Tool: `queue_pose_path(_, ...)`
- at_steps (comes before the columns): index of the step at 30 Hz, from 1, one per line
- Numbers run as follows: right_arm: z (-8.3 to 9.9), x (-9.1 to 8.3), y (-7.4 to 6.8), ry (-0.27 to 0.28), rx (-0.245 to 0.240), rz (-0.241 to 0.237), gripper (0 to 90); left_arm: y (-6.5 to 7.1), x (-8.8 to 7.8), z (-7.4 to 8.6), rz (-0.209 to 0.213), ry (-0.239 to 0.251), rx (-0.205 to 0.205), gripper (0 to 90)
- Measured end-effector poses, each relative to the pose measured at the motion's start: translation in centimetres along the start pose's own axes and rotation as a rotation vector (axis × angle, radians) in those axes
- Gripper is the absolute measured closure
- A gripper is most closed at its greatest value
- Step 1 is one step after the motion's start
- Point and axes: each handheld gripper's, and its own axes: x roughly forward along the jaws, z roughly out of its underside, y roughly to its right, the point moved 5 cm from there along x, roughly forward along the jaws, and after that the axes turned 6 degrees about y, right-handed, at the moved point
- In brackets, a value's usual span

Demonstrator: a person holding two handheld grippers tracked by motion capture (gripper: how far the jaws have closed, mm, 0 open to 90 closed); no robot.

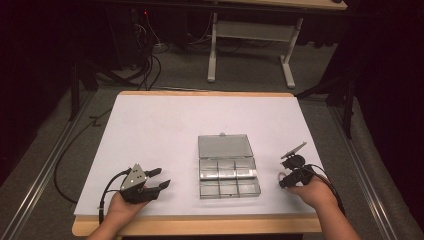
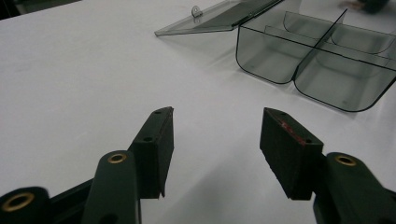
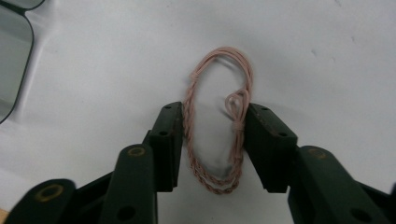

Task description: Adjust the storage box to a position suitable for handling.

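Note:
A loop of thin pink twisted string (image 3: 194, 116) lies flat on the white table (image 1: 160, 125), right of a clear plastic compartment box (image 1: 229, 175). My right gripper (image 3: 215, 109) points down over it, and the loop sits between the two black pads, its strands running right along their inner faces while it keeps its oval shape. In the high view the right gripper (image 1: 285, 172) is at the table's right edge with the string (image 1: 281, 176) just under it. My left gripper (image 1: 163, 177) rests open at the front left, nothing between its jaws (image 2: 217, 114).
The box's lid (image 1: 223, 146) lies folded back flat behind its empty compartments (image 2: 317, 56). A corner of the box (image 3: 14, 37) shows left of the string. Beyond the table stand a desk frame (image 1: 250, 30) and floor cables (image 1: 145, 65).

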Motion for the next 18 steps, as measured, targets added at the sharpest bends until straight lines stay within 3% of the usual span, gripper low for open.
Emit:
queue_pose_path(5, -0.14, -0.02, -0.15, -0.009, -0.019, -0.008, 67.6, 0.00, 0.01, 0.00, 0.002, -0.001, 0.000, 45.3)
queue_pose_path(15, -0.13, -0.03, -0.29, 0.000, -0.006, -0.012, 82.1, 0.01, 0.06, 0.01, -0.003, -0.005, 0.002, 45.3)
queue_pose_path(16, -0.17, 0.02, -0.23, 0.008, -0.030, -0.012, 82.6, 0.03, 0.07, 0.01, -0.005, -0.003, 0.004, 45.2)
queue_pose_path(18, -0.18, -0.05, -0.41, -0.003, -0.024, -0.009, 82.9, 0.03, 0.07, 0.01, -0.005, -0.004, 0.005, 45.3)
